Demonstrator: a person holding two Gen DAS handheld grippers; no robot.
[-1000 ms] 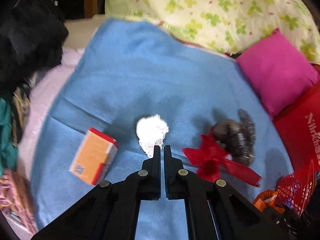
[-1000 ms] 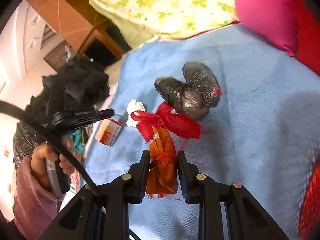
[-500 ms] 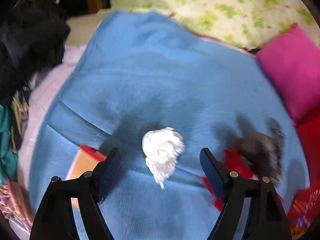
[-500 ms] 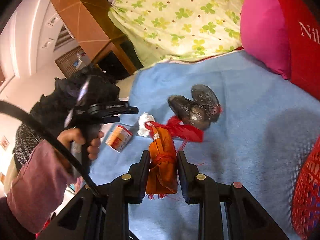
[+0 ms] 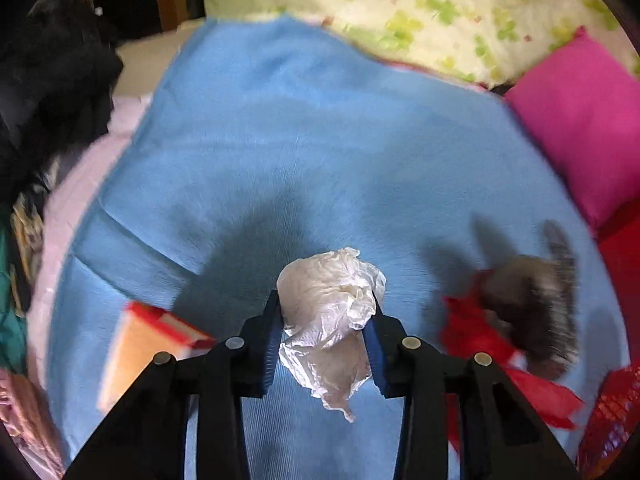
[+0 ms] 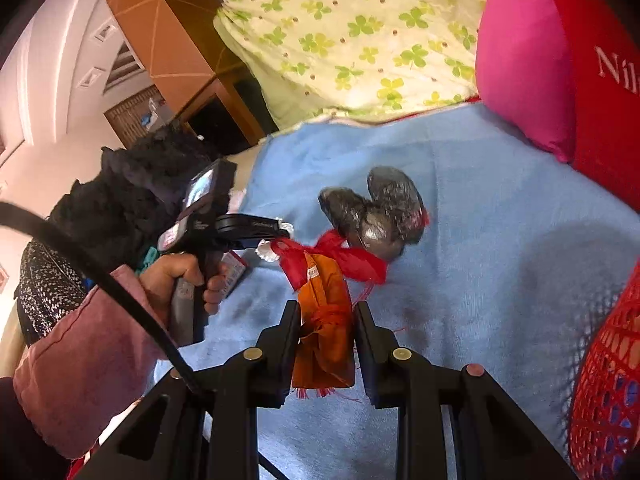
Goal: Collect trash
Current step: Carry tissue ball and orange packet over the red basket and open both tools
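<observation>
My left gripper (image 5: 326, 316) is shut on a crumpled white tissue (image 5: 334, 312) over the blue blanket (image 5: 304, 152); the tissue also shows in the right wrist view (image 6: 269, 249). My right gripper (image 6: 326, 316) is shut on an orange wrapper (image 6: 326, 320) tied with red thread and holds it above the blanket. A red ribbon scrap (image 6: 340, 258) and a crumpled black plastic bag (image 6: 376, 216) lie ahead of it. An orange and red box (image 5: 148, 344) lies left of the left gripper.
A red mesh basket (image 6: 604, 368) stands at the right edge, also in the left wrist view (image 5: 612, 412). A pink pillow (image 5: 580, 120), a red cushion (image 6: 600, 80) and a clover-print quilt (image 6: 360, 32) bound the blanket. Black clothing (image 5: 52, 92) lies at the left.
My left gripper opened, moved down over the white tissue and closed on it. My right gripper has kept hold of the orange wrapper and drawn back toward the red basket.
</observation>
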